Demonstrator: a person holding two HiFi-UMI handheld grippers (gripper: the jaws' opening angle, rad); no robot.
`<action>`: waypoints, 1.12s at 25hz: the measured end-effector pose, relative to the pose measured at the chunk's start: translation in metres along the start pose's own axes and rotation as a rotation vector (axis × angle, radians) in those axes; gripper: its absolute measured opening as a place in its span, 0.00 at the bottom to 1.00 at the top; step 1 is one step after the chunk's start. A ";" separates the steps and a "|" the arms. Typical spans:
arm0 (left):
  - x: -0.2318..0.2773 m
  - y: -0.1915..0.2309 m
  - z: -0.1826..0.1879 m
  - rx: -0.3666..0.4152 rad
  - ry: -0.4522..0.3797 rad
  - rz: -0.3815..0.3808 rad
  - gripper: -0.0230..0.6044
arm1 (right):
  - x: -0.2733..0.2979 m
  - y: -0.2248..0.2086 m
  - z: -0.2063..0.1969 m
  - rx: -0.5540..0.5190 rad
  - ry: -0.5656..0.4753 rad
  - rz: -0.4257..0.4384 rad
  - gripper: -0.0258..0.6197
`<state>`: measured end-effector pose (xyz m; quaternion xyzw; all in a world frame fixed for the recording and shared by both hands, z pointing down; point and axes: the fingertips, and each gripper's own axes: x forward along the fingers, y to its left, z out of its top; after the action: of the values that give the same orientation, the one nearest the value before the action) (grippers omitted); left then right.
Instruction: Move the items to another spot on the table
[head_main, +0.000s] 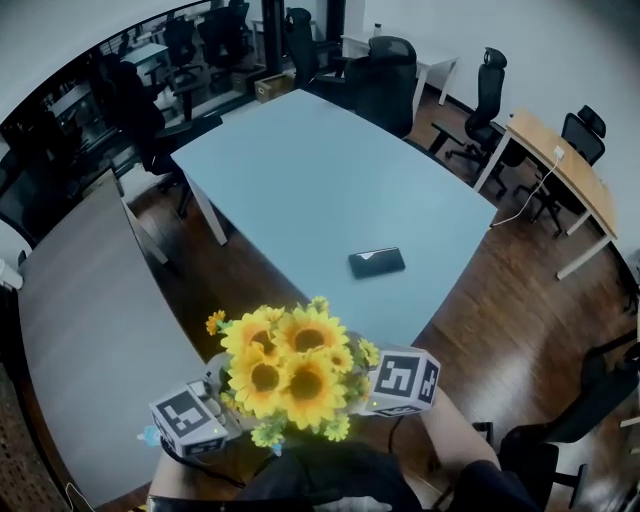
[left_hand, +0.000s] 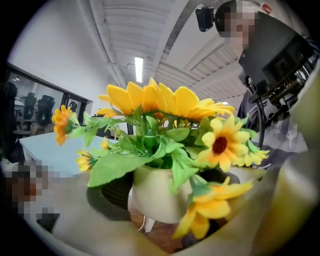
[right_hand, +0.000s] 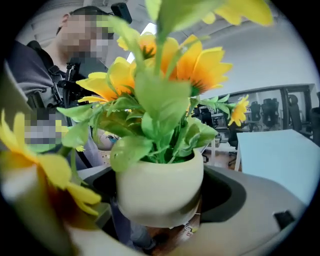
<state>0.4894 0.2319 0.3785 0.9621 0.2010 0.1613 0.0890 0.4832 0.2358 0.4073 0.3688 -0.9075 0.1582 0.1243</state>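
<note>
A cream pot (left_hand: 159, 192) of yellow artificial sunflowers (head_main: 290, 368) hangs in the air between both grippers, close to my body and off the near edge of the light blue table (head_main: 330, 170). My left gripper (left_hand: 165, 202) is shut on the pot, its dark pad (left_hand: 107, 197) against the pot's side. From the other side my right gripper (right_hand: 160, 200) is shut on the same pot (right_hand: 159, 190). In the head view only the marker cubes show, left (head_main: 190, 420) and right (head_main: 405, 380); blooms hide the jaws. A black phone (head_main: 377, 262) lies flat near the table's front edge.
A second grey table (head_main: 90, 330) runs along the left. Brown wood floor (head_main: 510, 330) lies to the right. Black office chairs (head_main: 485, 100) stand behind the blue table, and a wooden desk (head_main: 560, 165) stands at the far right.
</note>
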 end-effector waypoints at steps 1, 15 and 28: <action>-0.005 0.009 0.002 0.008 -0.002 0.007 0.74 | 0.007 -0.006 0.005 -0.009 0.006 0.001 0.81; -0.026 0.130 0.032 0.069 -0.004 0.273 0.74 | 0.058 -0.113 0.053 -0.195 0.029 0.199 0.81; 0.007 0.212 0.071 0.037 0.094 0.408 0.74 | 0.047 -0.203 0.079 -0.192 -0.054 0.331 0.81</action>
<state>0.5953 0.0358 0.3646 0.9758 0.0087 0.2168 0.0272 0.5862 0.0384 0.3899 0.2050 -0.9697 0.0790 0.1068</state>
